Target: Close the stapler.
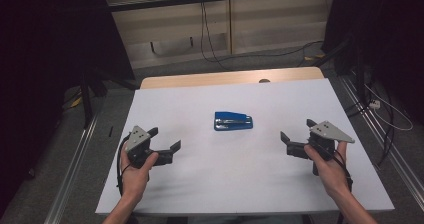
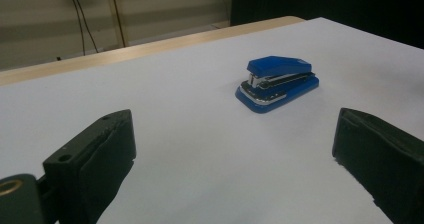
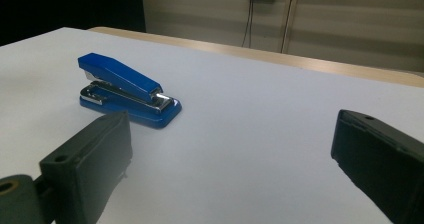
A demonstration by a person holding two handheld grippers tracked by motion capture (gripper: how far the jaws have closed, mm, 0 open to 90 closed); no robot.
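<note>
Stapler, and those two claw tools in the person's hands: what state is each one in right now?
Stapler: closed, lying flat on the table, untouched.
Left gripper: jaws wide open, empty, aimed at the stapler.
Right gripper: jaws wide open, empty, also facing the stapler.

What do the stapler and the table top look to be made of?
Stapler: likely glossy blue plastic shell, going by its smooth sheen, with a bright metal strip that glints. Table: matte white top, no glare; tan wood-look far edge.

A white-topped table [image 1: 240,184] stands on grey floor [image 1: 50,174], beige wall panels [image 1: 270,19] and cables [image 1: 205,29] behind.
</note>
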